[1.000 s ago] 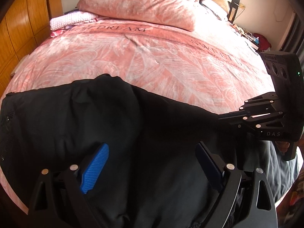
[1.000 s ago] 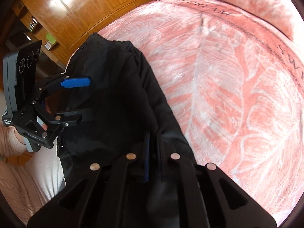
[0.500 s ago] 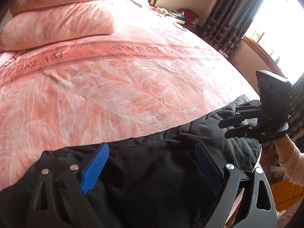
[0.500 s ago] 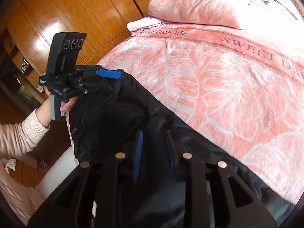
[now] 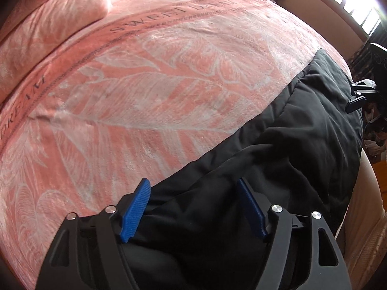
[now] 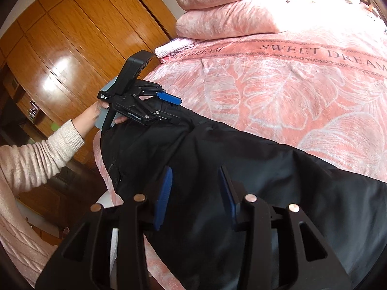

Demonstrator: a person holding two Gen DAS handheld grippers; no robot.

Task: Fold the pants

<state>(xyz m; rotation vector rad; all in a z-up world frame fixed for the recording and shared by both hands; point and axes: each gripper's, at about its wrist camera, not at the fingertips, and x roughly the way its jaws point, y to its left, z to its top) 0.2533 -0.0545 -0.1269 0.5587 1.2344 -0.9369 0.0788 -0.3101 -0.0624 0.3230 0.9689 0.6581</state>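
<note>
Black pants lie stretched along the near edge of the bed, seen in the right wrist view as a long dark band. My left gripper points steeply down over one end. Its jaws are closing, and bunched black fabric lies between the blue pads without being clearly pinched. From the right wrist view the left gripper sits at the waist end, held by a hand. My right gripper hovers over the leg part, jaws opening, with fabric below the pads but free of them. It shows at the left wrist view's right edge.
A pink leaf-patterned bed cover spreads beyond the pants. Pink pillows are stacked at the head, with a folded pale cloth beside them. A wooden wardrobe stands to the left. A cream sleeve reaches in.
The right gripper went from shut on the pants fabric to parted and drew away from the left one. The left gripper rolled, moved along the pants, and its pads narrowed.
</note>
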